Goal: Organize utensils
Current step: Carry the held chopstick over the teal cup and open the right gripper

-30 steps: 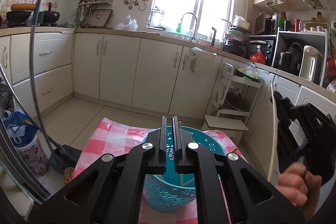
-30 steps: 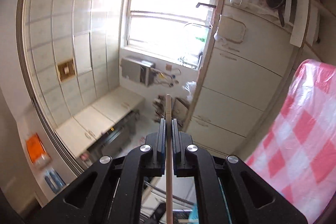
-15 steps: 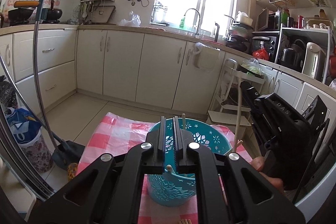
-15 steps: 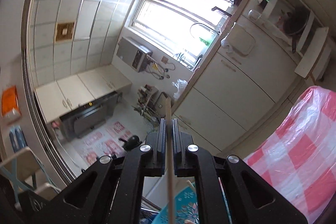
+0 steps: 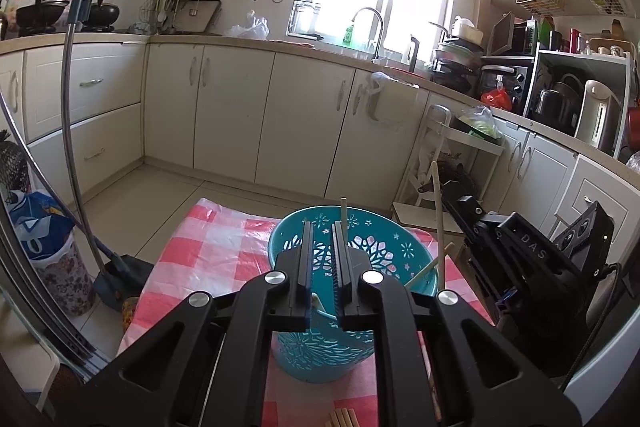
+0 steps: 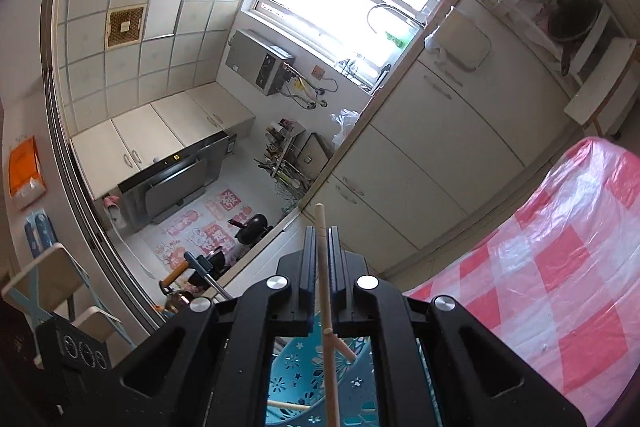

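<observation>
Chopstick [image 6: 323, 267] has swung in over the basket [image 5: 400, 255], lower end now dipping inside its rim: close to a drop. Right hand-held gripper [image 6: 321, 247] pinches it mid-shaft, nearly upright. Left hand-held gripper [image 5: 322, 247], pressed together and empty, hovers at the basket's near side. Basket sits on the checked desk [image 5: 208, 247]; loose chopsticks [image 5: 343, 417] lie nearer.
</observation>
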`<state>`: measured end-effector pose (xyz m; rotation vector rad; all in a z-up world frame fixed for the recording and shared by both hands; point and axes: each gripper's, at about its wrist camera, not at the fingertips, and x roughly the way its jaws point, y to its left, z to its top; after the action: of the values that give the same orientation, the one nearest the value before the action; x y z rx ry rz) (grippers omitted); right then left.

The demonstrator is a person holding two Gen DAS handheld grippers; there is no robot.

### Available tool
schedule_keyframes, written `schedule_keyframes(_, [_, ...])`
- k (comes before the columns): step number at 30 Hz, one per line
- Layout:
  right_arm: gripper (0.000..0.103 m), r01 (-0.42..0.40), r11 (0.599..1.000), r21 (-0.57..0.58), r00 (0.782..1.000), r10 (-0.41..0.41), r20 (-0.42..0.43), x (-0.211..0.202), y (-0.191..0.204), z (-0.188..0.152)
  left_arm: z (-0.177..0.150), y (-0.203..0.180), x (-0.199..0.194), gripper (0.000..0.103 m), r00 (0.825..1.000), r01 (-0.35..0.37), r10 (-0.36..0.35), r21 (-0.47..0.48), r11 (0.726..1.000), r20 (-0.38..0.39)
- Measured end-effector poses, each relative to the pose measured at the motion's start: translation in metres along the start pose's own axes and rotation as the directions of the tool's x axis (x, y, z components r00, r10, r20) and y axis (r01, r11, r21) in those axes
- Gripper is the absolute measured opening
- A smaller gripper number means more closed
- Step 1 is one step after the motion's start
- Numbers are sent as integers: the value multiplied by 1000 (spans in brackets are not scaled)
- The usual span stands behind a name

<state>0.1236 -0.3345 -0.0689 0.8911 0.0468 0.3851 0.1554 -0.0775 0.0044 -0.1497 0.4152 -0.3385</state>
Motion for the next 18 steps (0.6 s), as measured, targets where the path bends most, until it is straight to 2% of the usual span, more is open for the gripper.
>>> schedule_keyframes(6, [7, -55, 997, 49, 998, 56, -17, -9, -5, 1, -1, 4, 0, 8, 1000, 0, 0, -9, 1000, 1])
schedule_keyframes(12, [7, -139, 980, 145, 990, 133, 47, -28, -9, 16, -6, 2, -2, 8, 1000, 9, -9, -10, 1000, -14])
schedule_keyframes(18, [7, -32, 988, 151, 995, 46, -89, -26, -22, 1, -11, 0, -3, 8, 1000, 16, -16, -2, 1000, -25])
